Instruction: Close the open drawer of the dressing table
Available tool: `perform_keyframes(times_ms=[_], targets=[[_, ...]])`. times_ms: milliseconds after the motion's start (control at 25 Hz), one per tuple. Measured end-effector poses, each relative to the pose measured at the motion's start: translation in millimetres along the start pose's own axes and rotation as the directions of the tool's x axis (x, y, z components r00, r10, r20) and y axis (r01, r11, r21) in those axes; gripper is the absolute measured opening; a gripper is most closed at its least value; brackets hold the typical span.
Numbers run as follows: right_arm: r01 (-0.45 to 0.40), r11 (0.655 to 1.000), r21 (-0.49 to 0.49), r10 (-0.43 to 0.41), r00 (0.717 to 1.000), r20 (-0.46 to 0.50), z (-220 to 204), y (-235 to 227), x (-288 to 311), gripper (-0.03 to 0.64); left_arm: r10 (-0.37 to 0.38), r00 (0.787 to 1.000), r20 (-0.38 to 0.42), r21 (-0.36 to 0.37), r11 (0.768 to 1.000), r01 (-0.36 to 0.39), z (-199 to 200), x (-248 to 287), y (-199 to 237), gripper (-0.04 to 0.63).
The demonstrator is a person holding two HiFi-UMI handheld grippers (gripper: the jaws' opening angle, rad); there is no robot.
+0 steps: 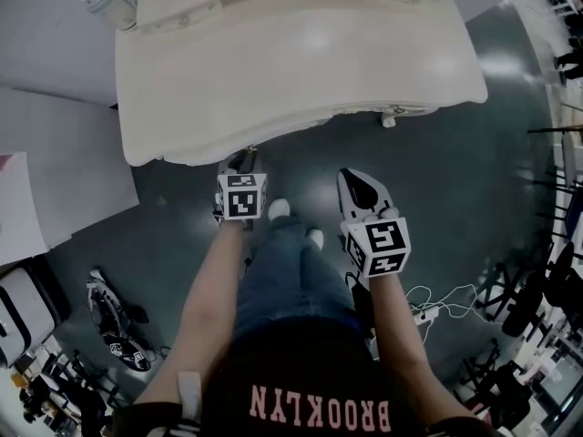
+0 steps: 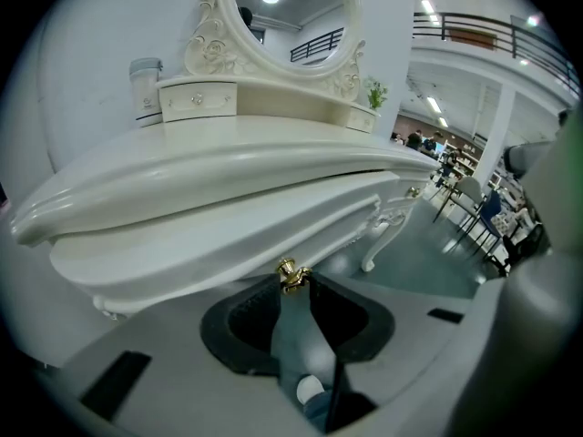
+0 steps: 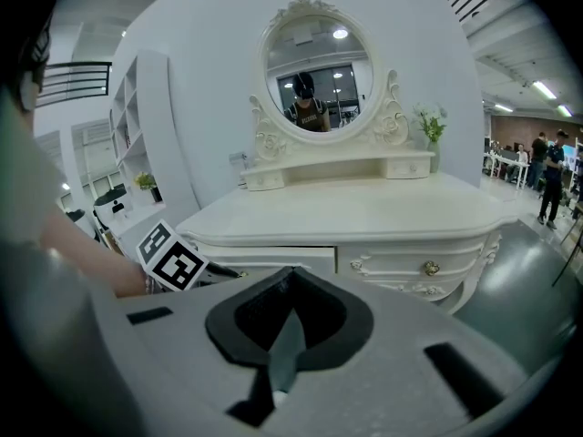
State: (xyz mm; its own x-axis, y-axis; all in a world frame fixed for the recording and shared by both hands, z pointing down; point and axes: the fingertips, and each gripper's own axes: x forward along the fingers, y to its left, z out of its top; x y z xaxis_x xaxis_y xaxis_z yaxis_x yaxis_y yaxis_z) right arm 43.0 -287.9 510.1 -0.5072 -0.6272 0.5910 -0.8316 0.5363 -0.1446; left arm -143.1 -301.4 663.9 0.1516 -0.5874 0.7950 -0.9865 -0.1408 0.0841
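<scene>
Dark shirt (image 1: 319, 399): closest thing under the head camera, with both my forearms reaching past it toward the dressing table (image 1: 301, 53)
Left gripper (image 1: 242, 164): tucked under the front lip of the tabletop, pointing down and inward; its jaws are drawn in on the small gold knob (image 2: 291, 274), which sits right at their tips
Drawer (image 2: 209, 244): the curved white front just beneath the tabletop, carrying that knob; it seems to stand a little proud of the frame, though I cannot say how far from these angles
Right gripper (image 3: 291, 273): hangs free over the floor (image 1: 437, 180) beside the left one, jaws pressed together on nothing, well short of the right drawer's knob (image 3: 430, 268)
Step in hand: as I judge it, pushing the drawer home by the knob
Slip risk: the knob is small, round and shiny, and I hold it only at the tips; a push off the line of the runners could let the pads slide off and strike the painted front
Jam risk: any sideways lean could skew the drawer so it binds
Slam risk: too hard a shove could jolt the jar (image 2: 146, 89) on the tabletop
Snag risk: my marker cube (image 1: 241, 196) sits just below the overhanging edge and could catch it
</scene>
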Motion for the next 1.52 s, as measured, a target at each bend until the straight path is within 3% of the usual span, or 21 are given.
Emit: perform_keyframes(times_ms=[640,1520], targets=[[0.037,0.999,-0.011,-0.037,0.999,-0.028,4,-1,16,-0.003,-0.005,1.0,0.029,0.034,0.999,0.004,23,19,14,0.095],[0.042,0.998,-0.051,-0.043,0.999,-0.009,-1,0,-11,-0.003,0.035,0.998,0.049,-0.026,0.999,-0.034,22,6,14,0.11]])
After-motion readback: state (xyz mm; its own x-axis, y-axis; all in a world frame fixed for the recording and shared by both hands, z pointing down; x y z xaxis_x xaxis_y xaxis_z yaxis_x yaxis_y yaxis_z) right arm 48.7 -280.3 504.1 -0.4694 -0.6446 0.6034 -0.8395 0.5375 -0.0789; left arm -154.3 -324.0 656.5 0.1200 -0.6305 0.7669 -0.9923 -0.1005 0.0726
